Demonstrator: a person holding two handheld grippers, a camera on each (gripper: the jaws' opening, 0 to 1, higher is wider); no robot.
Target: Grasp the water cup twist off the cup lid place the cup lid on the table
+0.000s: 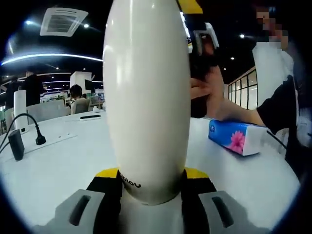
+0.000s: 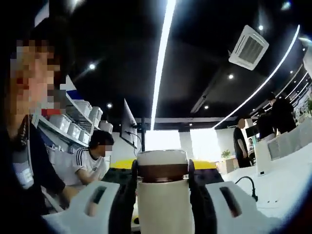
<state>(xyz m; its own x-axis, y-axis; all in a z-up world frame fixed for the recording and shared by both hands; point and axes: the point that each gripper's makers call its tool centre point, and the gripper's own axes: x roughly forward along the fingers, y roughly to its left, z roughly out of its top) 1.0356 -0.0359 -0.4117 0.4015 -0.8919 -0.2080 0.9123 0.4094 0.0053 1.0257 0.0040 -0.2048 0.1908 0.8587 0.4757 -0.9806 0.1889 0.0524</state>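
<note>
Between left tool [image 1: 151, 195] jaws: white water cup [image 1: 146, 97], gripped at its base, lettering there unreadable. Right tool [image 2: 162, 187] clamped on cup lid [image 2: 162, 165] end. Tissue box [image 1: 236, 137] on white surface [image 1: 68, 161], right of cup.

On the white table [image 1: 73, 165] are seen a blue tissue pack [image 1: 235, 137], a black plug [image 1: 40, 140] and a black remote [image 1: 90, 116].

At frame centre, the water cup [image 1: 146, 97] is glossy cream-white, its cup lid [image 2: 162, 165] cream with a brown band. Lower right, the tissue box [image 1: 236, 137] is blue with a pink flower on the white tabletop [image 1: 68, 161]; each grey tool [image 1: 148, 214] has yellow-and-black jaws.
</note>
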